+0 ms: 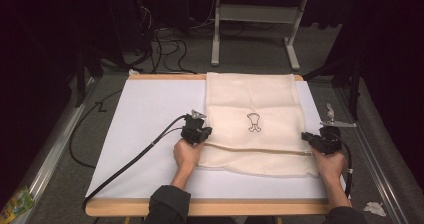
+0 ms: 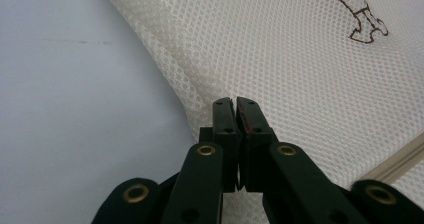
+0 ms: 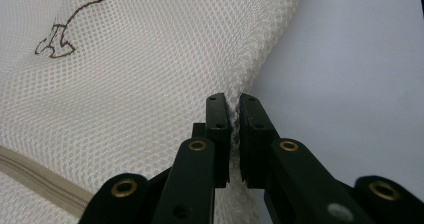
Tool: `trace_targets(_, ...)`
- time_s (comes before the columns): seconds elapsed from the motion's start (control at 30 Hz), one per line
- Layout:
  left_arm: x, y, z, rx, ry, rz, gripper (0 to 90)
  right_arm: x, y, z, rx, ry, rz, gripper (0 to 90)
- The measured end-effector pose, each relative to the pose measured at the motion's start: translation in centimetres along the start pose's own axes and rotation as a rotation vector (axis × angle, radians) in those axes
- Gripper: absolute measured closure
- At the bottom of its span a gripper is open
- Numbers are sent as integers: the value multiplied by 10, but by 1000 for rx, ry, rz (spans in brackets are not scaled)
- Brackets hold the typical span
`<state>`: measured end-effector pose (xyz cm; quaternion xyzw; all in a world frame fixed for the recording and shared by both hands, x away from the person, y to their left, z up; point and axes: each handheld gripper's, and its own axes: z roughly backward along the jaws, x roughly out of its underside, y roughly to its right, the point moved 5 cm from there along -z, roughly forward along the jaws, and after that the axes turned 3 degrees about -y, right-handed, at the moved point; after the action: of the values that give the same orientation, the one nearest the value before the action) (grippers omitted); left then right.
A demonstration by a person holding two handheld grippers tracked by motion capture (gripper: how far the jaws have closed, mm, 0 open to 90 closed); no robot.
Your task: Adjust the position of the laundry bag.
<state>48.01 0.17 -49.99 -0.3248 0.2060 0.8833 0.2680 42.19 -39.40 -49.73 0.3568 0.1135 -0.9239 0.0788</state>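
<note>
A cream mesh bag [image 1: 250, 96] with a small brown outline logo [image 1: 254, 122] and a beige zipper [image 1: 250, 150] lies flat on the white table top [image 1: 150, 114]. My left gripper [image 1: 206, 132] is at the bag's left edge. In the left gripper view its jaws [image 2: 235, 104] are shut, with the hemmed mesh edge [image 2: 180, 69] running in between them. My right gripper [image 1: 306, 138] is at the bag's right edge. In the right gripper view it [image 3: 234, 100] is shut on a pinched fold of mesh [image 3: 235, 79]. A hand holds each gripper near the table's front.
A black cable [image 1: 130, 164] trails from the left gripper across the table to the front left corner. A small metal bracket [image 1: 332, 119] lies just off the table's right side. Beyond the far edge are desk legs [image 1: 216, 34] and floor cables [image 1: 165, 49].
</note>
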Motion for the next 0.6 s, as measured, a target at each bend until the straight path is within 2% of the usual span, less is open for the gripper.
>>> trace_targets(0.17,-1,-2,8,3,2,-21,883,-1,-2,1,-2,8,7,862)
trace_targets(0.6,4,-9,17,-3,-1,-25,891,-1,-9,4,-31,26,14,870)
